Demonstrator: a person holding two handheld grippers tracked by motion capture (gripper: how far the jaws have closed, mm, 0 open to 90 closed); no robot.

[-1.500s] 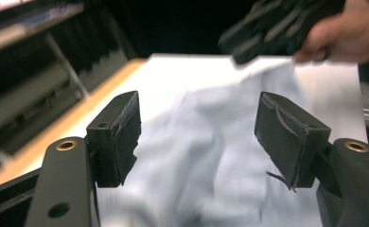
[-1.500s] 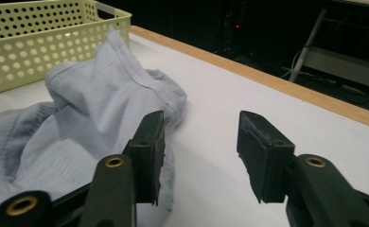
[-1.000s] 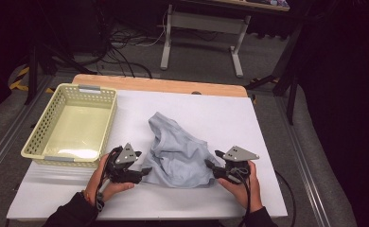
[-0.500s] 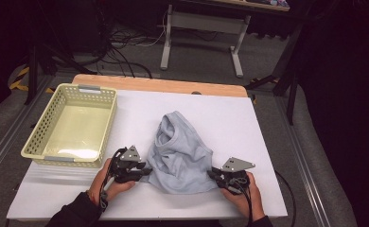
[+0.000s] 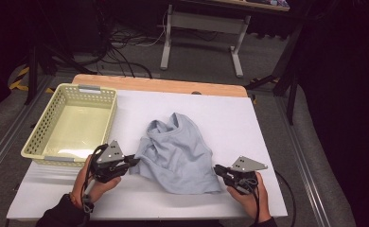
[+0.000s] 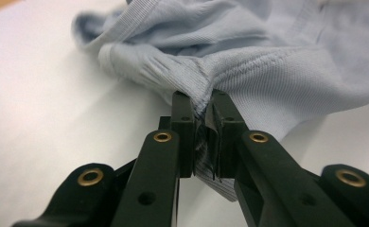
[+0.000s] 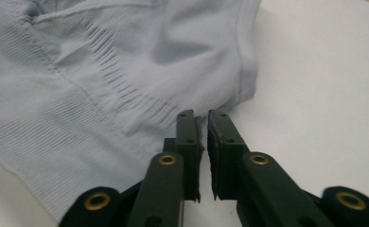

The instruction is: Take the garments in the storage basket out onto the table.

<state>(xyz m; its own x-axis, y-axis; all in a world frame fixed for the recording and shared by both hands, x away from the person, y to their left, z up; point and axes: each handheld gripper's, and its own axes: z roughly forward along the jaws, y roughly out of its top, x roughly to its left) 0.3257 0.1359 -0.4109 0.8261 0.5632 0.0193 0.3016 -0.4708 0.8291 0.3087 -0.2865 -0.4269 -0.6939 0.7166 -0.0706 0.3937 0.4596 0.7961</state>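
I saw light blue shirt on desk, lying between my hands. Left hand-held gripper pinched its left edge tight. Right hand-held gripper nearly closed at right corner; grip unclear.

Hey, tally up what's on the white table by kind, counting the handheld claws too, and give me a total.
Light blue garment: 1
Pale yellow basket: 1
Claws: 2, left claw and right claw, each at a near edge of the garment
Total: 4

Person's forearms cut off at bottom edge.
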